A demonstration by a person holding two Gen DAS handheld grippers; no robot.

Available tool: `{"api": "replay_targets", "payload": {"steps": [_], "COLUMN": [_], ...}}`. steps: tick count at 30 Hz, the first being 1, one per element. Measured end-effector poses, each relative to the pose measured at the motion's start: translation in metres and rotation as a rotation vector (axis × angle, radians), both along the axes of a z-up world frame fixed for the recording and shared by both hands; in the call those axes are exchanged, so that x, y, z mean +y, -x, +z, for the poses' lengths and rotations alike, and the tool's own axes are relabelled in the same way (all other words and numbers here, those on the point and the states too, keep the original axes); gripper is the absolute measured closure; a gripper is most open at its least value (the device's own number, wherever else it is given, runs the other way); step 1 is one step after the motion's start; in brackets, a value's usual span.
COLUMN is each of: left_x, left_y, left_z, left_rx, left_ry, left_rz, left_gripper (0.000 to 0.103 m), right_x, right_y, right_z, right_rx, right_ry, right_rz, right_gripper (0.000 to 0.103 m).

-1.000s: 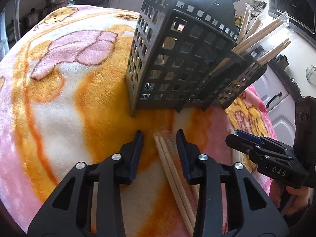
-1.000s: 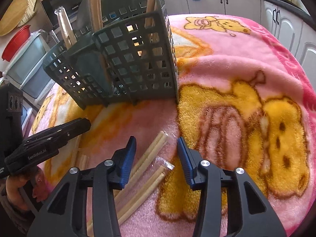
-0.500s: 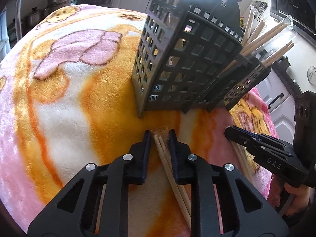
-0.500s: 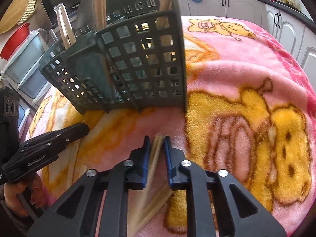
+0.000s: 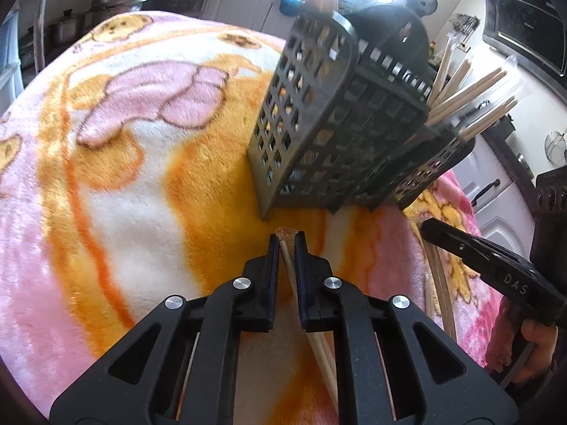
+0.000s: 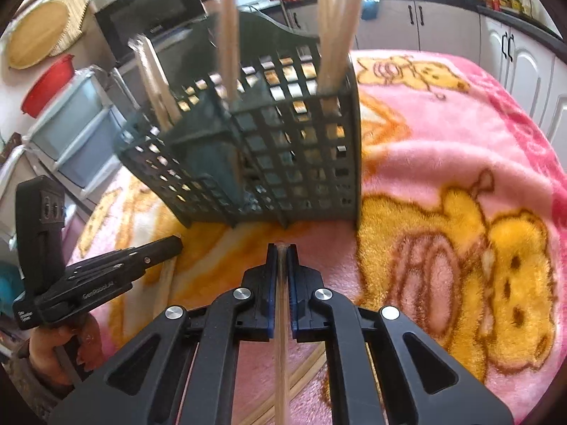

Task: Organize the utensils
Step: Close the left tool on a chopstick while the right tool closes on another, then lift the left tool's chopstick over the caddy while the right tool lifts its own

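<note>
**Both claws pinching chopsticks in front of the caddy**

Count: two claws, one dark lattice caddy [image 5: 340, 134], several loose chopstick pairs on the blanket [image 5: 106, 163].

Left claw [image 5: 287, 248]: jaws pressed nearly together on a wrapped chopstick pair [image 5: 320, 350], whose clear wrapper tip pokes out past the fingertips. Right claw [image 6: 280, 255]: jaws closed on a second pair [image 6: 281, 354], seen blurred, running back under the camera.

Caddy stands tilted on the pink-and-orange cartoon blanket, just beyond both claws, apart from them. It has several compartments; pale chopsticks [image 6: 333, 24] stand upright in at least three of them, exact number not readable.

More chopsticks [image 6: 301, 379] lie flat on the blanket beneath the right claw; another pair [image 5: 439, 283] lies under it in the left view.

Surroundings: white cabinets [image 6: 510, 53], microwave [image 6: 149, 10], red bowl [image 6: 46, 85].
</note>
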State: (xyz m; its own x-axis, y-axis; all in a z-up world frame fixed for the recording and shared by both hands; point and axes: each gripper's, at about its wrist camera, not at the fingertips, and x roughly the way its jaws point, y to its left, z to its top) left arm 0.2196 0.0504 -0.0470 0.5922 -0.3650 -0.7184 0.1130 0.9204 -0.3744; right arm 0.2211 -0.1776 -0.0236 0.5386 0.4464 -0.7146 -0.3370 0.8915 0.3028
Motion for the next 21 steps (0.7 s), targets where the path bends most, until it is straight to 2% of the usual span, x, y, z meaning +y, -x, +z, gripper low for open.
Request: {"api": "replay_targets", "payload": {"steps": [10,21], "left_x": [0.011,-0.009], "left_y": [0.024,0.043], "left_z": [0.048,0.093], "left_rx": [-0.121,-0.229], "left_ry": [0.014,0.015], "left_rz": [-0.012,-0.061], "left_gripper": [0.099,0.100], "right_x": [-0.013,-0.028], "right_y": [0.031,0.059], "right_z": [0.036,0.075], "right_rx": [-0.113,-0.236], "right_ry": [-0.059,-0.093], "right_rz": [0.009,0.016], "right_gripper": [0.097,0.097]}}
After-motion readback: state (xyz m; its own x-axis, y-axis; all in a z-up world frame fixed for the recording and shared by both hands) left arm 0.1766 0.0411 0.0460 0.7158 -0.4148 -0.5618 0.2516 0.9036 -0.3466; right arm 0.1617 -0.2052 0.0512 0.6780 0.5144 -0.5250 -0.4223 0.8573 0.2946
